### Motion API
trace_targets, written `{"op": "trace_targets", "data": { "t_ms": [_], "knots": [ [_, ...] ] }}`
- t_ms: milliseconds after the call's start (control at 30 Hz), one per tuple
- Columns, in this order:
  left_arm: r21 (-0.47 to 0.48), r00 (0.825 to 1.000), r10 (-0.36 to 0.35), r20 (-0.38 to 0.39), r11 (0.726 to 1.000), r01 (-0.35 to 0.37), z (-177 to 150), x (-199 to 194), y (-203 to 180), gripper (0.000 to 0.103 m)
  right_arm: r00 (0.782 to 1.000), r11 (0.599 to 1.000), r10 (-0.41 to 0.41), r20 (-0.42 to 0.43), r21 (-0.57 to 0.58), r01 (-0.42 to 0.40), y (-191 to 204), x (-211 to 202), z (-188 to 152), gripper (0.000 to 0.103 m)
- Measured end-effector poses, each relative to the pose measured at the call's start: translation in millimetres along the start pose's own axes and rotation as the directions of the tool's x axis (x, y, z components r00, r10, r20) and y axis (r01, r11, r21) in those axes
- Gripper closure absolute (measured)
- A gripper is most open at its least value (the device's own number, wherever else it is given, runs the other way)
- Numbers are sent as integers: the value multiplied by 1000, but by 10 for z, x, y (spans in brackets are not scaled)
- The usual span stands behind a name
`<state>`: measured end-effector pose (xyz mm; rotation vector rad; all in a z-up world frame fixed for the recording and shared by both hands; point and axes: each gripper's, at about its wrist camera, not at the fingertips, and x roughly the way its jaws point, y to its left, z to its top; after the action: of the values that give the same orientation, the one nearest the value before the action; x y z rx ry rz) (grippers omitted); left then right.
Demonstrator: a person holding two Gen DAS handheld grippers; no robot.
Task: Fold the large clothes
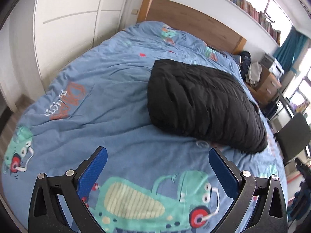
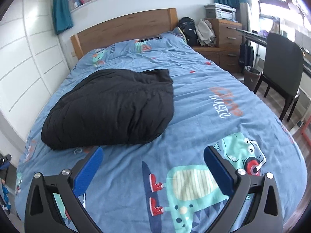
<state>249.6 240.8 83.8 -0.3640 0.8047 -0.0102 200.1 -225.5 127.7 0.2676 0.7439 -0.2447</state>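
A black padded garment (image 1: 202, 103) lies folded into a thick bundle on the blue dinosaur-print duvet (image 1: 108, 97). In the right wrist view the garment (image 2: 110, 108) lies to the left of middle on the duvet (image 2: 213, 97). My left gripper (image 1: 158, 155) is open and empty, above the duvet, short of the bundle's near edge. My right gripper (image 2: 153, 154) is open and empty, just in front of the bundle's near corner, not touching it.
A wooden headboard (image 2: 124, 29) stands at the far end of the bed. White wardrobe panels (image 1: 68, 29) line one side. A dark chair (image 2: 279, 68), a wooden chest of drawers (image 2: 227, 42), a black bag (image 2: 187, 30) and a bin (image 2: 250, 75) stand on the other side.
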Motion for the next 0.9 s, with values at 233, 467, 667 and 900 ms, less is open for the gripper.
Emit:
{"op": "trace_targets", "data": {
  "t_ms": [233,467,667,900],
  "knots": [
    [-136,986,-162,-41,978,155,621,879,438,1,995,992,81,-56,96,-75,-386,826,339,0],
    [-201,931,-338,-137,930,308,1182,1985,504,1,967,955,231,-104,214,-205,-622,1927,696,0],
    [-246,864,-433,-257,894,374,1320,2665,430,1,917,872,368,-155,400,-283,-850,2678,814,0],
    [-300,794,-512,-326,853,427,1373,3099,450,1,845,812,485,-226,476,-338,-908,3353,881,0]
  ]
}}
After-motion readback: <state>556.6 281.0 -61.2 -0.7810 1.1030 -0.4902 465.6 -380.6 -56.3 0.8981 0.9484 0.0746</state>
